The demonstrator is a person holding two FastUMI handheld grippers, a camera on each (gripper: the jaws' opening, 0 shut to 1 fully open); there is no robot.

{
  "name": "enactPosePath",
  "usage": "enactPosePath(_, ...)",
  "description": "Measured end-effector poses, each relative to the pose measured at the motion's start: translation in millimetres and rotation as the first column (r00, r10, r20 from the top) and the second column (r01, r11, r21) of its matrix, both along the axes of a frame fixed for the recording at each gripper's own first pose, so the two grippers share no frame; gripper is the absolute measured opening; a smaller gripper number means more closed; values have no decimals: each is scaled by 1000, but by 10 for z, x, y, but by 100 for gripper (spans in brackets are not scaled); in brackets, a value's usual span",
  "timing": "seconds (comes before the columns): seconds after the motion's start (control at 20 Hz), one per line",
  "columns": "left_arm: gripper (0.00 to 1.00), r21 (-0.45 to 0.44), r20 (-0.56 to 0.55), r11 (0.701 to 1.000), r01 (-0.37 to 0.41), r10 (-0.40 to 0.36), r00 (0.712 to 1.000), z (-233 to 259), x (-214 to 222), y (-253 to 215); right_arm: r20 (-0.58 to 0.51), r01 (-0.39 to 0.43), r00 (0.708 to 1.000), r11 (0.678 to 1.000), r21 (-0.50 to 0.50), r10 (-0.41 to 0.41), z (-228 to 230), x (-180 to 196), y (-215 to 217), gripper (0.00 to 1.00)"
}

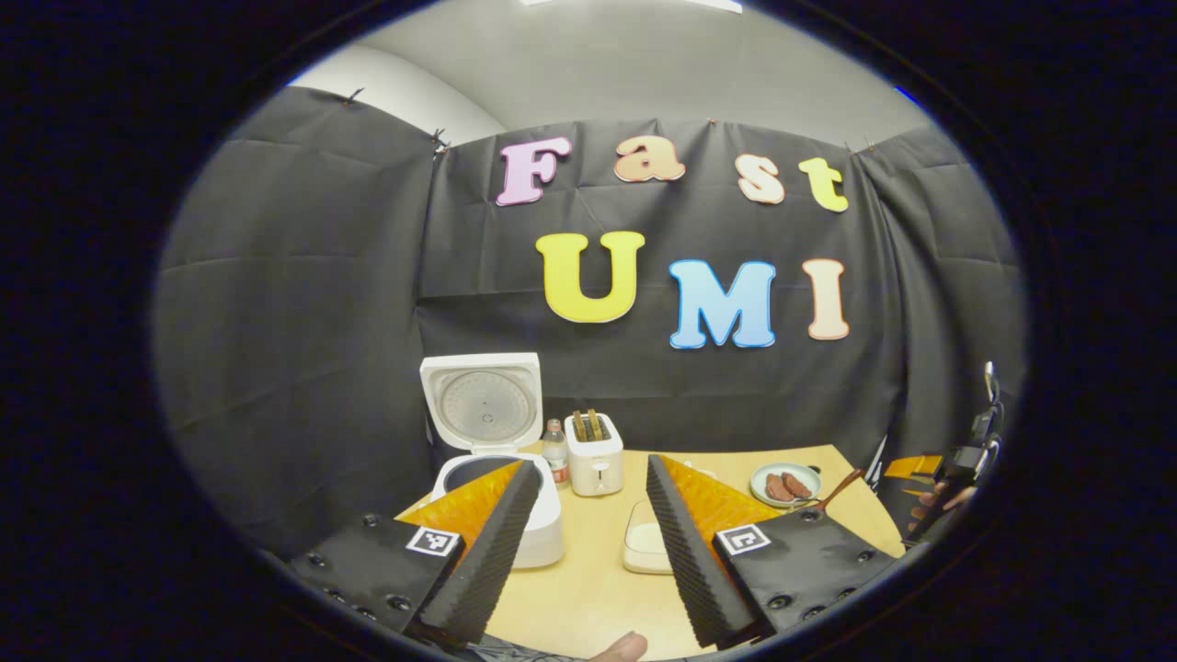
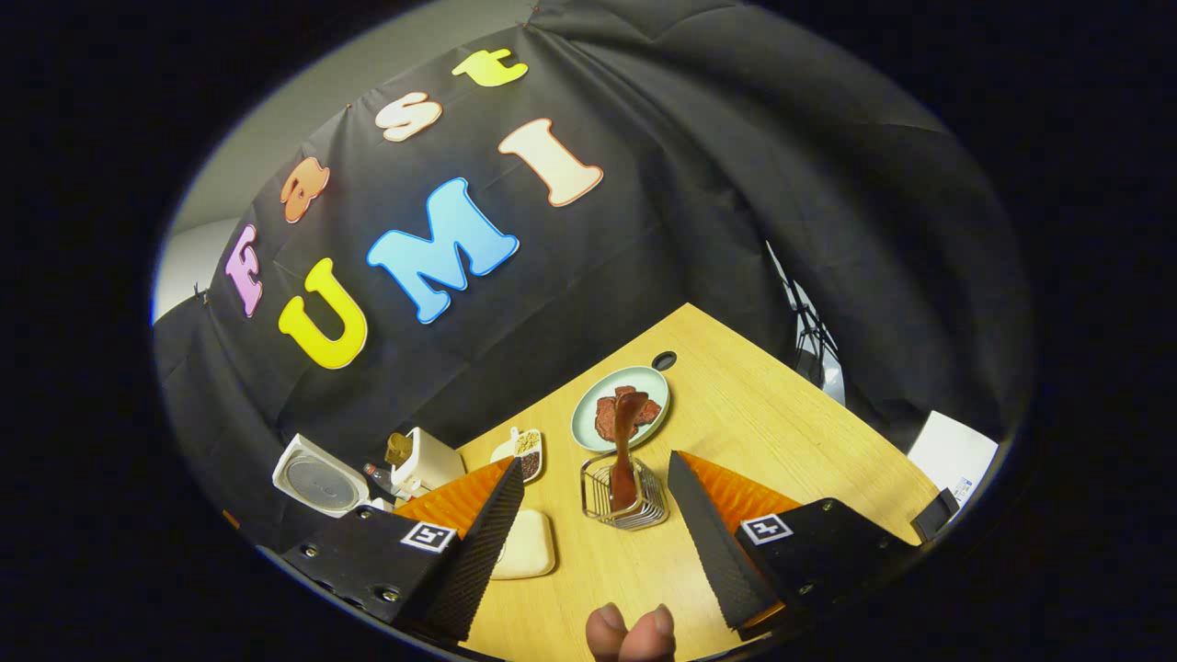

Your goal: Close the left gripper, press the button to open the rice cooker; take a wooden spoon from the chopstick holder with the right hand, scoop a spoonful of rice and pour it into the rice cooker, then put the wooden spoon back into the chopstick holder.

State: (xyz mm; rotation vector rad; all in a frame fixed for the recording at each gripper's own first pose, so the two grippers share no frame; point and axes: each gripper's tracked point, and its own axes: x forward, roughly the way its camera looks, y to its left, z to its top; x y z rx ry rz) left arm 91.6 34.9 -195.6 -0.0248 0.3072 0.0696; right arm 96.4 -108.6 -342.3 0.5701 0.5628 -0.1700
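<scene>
While both grippers' jaws are gaping, the wooden spoon (image 2: pixel 625 441) is standing in the chopstick holder (image 2: pixel 625 501) before a plate (image 2: pixel 588 418), and the rice cooker (image 1: pixel 497 460) is sitting lid-up at the desk's (image 2: pixel 782 432) left edge.

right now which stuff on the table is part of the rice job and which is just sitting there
Part of the job:
- rice cooker, lid already up
- wooden spoon, standing in the chopstick holder
- rice container
- right gripper, open

Just lying about:
- toaster
- bottle
- plate of meat
- small dish of grains
</scene>
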Motion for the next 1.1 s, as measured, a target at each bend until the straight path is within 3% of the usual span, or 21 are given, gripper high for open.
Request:
enactPosePath(0.3,84,-71,81,996,49,-44,996,53,637,867,85,95,992,995,-40,-91,545,-591,685,96)
enactPosePath(0.45,82,-113,107,992,53,-41,993,26,1047,1145,135,99,987,994,-44,-92,713,-807,1160,96)
enactPosePath(0.5,88,-123,120,991,46,-31,992,46,1180,1231,141,91,987,994,-65,-81,741,-871,1280,96)
enactPosePath(0.55,85,-120,142,992,29,-12,990,102,1330,1328,139,75,988,992,-97,-61,748,-924,1392,97)
enactPosePath(0.65,89,-107,177,994,1,19,984,188,1636,1503,132,38,991,990,-137,-20,811,-992,1616,97)
enactPosePath(0.7,82,-102,191,995,-23,43,981,215,1798,1596,120,22,993,990,-139,-5,826,-1021,1708,96)
enactPosePath(0.8,95,-91,199,994,-67,84,976,174,2177,1758,107,9,994,991,-130,5,863,-1085,1863,96)
enactPosePath(0.85,95,-85,192,993,-87,102,976,122,2366,1821,108,10,994,991,-135,5,882,-1124,1905,97)
enactPosePath(0.9,82,-78,189,992,-103,116,975,77,2550,1887,102,8,995,990,-140,6,877,-1176,1961,96)
enactPosePath(0.95,89,-58,190,990,-127,136,972,43,2732,1977,87,-6,996,990,-144,19,850,-1218,2033,96)
enactPosePath(1.0,82,-28,188,987,-157,160,969,5,2937,2097,71,-22,997,989,-147,33,798,-1288,2113,97)
enactPosePath(1.1,82,23,158,980,-198,192,969,-120,3357,2272,43,-47,998,986,-158,54,709,-1406,2200,96)
